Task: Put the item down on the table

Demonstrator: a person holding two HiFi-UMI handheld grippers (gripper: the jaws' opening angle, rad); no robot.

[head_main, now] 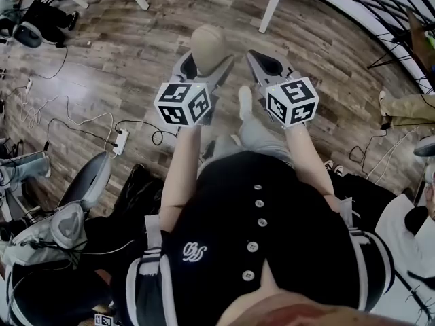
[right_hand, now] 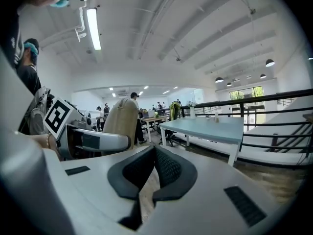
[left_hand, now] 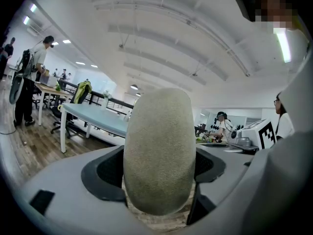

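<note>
Left gripper (head_main: pixel 204 65) (left_hand: pixel 159 173): jaws spread wide and pinching the item; both pads press its sides. In the head view the item covers the jaw tips.
Item (head_main: pixel 208 45) (left_hand: pixel 159 146): tan, oval, rough-skinned. Held upright in the air over the wood floor (head_main: pixel 122 60), on no table. Its lower end is sunk between the jaws and out of sight. It blocks the middle of the left gripper view.
Right gripper (head_main: pixel 264 63) (right_hand: pixel 151 173): just beside the left one. Jaws pressed together, tips meeting, nothing between them.
Table (right_hand: pixel 215 129) (left_hand: pixel 93 119): pale blue top, well beyond both grippers. Its near end is hidden behind the item in the left gripper view.
Person's dark top (head_main: pixel 258 250): hides the floor in the lower half of the head view.
</note>
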